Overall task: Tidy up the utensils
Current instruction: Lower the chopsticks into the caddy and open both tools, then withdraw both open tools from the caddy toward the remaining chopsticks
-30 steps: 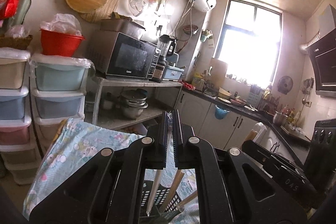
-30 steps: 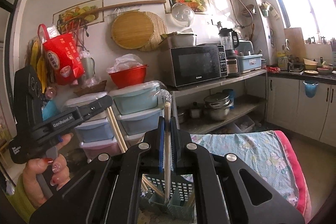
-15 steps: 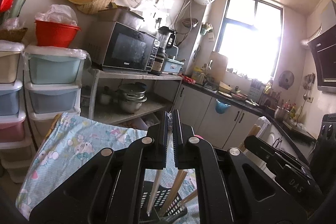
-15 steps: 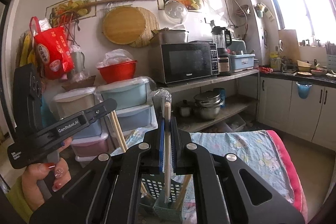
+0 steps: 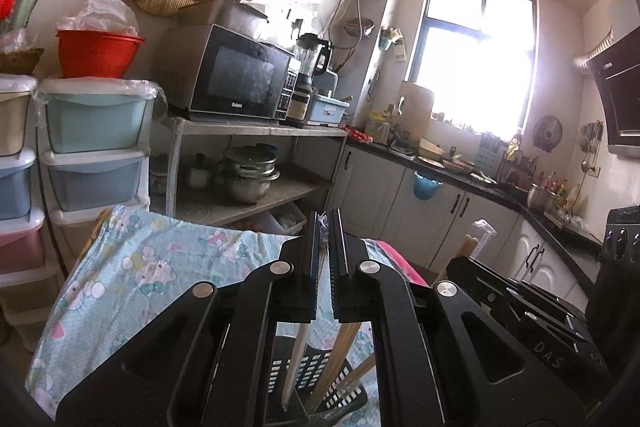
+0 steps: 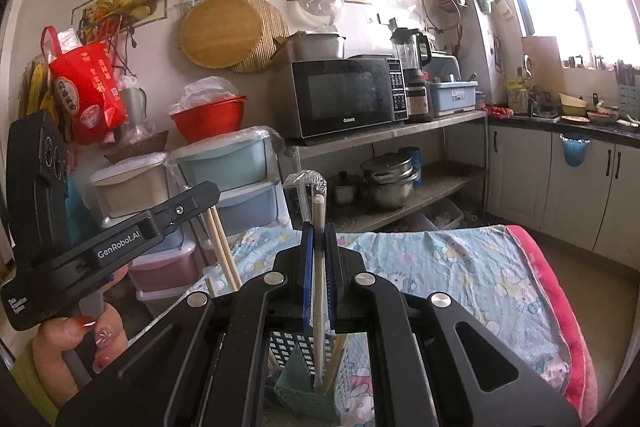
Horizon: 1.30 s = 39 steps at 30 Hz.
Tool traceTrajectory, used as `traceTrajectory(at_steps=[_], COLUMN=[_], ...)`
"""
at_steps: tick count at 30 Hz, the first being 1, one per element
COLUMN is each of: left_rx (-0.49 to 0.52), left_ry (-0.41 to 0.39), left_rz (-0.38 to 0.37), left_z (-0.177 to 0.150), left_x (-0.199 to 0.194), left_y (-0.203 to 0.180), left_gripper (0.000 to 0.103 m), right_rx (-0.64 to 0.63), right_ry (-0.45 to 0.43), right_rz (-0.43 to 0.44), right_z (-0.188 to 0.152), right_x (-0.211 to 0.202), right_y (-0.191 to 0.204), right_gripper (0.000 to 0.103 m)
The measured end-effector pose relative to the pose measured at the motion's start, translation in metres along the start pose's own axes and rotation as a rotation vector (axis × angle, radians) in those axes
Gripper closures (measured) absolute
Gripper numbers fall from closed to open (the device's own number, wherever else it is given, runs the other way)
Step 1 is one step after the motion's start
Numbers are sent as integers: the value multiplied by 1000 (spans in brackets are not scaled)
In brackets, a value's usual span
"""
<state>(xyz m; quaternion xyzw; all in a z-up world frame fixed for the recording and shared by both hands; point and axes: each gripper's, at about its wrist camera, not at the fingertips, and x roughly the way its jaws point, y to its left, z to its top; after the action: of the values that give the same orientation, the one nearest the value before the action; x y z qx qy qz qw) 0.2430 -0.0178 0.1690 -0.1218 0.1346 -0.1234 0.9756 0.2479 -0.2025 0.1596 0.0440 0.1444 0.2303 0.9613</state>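
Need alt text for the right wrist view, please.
The right gripper is shut on wrapped chopsticks, upright over a teal utensil basket on a floral cloth. The left gripper, at left, holds bare chopsticks.

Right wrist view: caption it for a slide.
Right hand-held gripper lowers wrapped chopsticks into a slotted holder.
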Motion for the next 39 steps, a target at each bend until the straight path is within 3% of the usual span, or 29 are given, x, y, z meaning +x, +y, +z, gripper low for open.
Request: traceTrajectory(at_steps=[13, 15, 17, 18, 22, 30, 32, 39], left_rx=[7, 5, 4, 3, -6, -27, -40, -37], left_ry=[72, 89, 99, 103, 120, 132, 141, 147], left_rz=[4, 6, 7, 8, 13, 13, -2, -25], left_z=[-16, -20, -23, -24, -28, -33, -33, -37], left_x=[18, 21, 21, 21, 20, 9, 6, -8], left_y=[2, 4, 6, 6, 9, 14, 16, 15], left_gripper=[101, 101, 101, 100, 83, 59, 49, 35], right_rx=[34, 44, 53, 54, 55, 57, 58, 64], right_ry=[49, 64, 69, 68, 82, 101, 106, 118], right_rz=[5, 10, 10, 8, -3, -18, -23, -32], right_z=[-15, -18, -20, -21, -25, -32, -34, -42], right_x=[12, 14, 13, 12, 9, 2, 0, -7], right_y=[-10, -11, -12, -12, -14, -18, -20, -25], right_gripper=[96, 89, 71, 71, 70, 66, 65, 62])
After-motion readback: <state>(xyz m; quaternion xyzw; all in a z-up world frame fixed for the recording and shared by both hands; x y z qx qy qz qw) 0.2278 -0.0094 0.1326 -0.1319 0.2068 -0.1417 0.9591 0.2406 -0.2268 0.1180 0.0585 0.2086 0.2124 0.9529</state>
